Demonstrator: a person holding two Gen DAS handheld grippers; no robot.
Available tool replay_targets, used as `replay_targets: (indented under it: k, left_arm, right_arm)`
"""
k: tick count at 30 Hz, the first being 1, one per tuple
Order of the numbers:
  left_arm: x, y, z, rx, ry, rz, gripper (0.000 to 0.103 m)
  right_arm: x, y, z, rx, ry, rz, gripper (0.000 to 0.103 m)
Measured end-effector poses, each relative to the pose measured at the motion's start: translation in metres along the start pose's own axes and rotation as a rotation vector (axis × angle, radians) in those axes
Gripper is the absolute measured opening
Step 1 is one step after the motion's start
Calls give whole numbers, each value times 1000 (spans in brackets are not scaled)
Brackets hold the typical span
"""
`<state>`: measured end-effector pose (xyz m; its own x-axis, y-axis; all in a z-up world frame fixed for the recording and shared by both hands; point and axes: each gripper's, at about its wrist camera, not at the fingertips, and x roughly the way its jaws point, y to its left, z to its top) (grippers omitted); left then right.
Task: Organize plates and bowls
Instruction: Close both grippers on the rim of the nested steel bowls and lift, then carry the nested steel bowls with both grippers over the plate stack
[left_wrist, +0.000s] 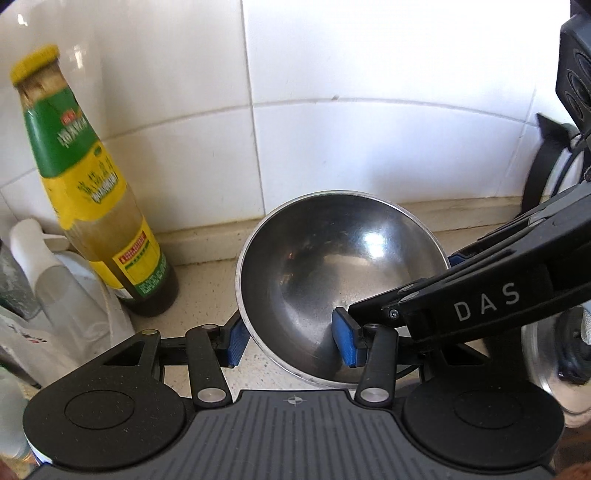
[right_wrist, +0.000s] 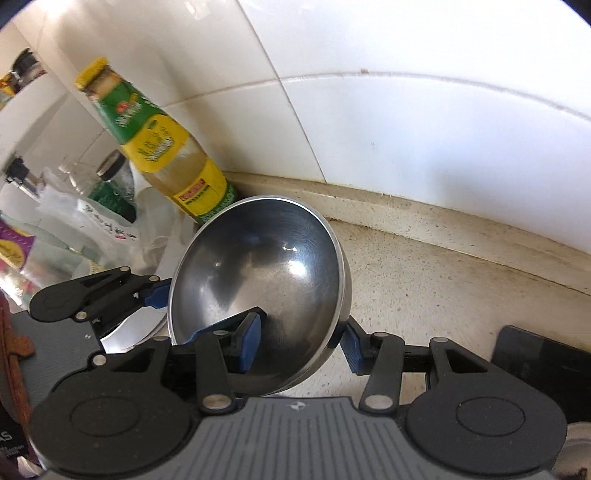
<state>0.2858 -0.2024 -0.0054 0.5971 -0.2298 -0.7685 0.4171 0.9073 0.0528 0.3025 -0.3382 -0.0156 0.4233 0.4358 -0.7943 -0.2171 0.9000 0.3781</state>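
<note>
Tall glass sauce bottle with yellow cap and green-yellow label (left_wrist: 92, 192) stands far left by the tiled wall. My left gripper (left_wrist: 291, 345) straddles the shiny stainless-steel bowl's (left_wrist: 332, 266) near rim, jaws spread, not clamped. My right gripper (right_wrist: 301, 345) pinches its right wall, tilting it, probably for restacking.
</note>
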Motion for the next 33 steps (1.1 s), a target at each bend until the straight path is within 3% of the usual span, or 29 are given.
replay_targets:
  k: [7,12,33]
  left_arm:
    - [-38,-14,-5,24,-45,-5,56]
    - [-53,-22,-18,34,-33,-19,57]
    - [-63,-43,-56,59,30,-43,58]
  right_arm:
    - [-36,20,-17,-8,-37,-11,50]
    - [-48,29,-36,-3,-24,-17,50]
    - [-40,30,-84,35,63,-34,50]
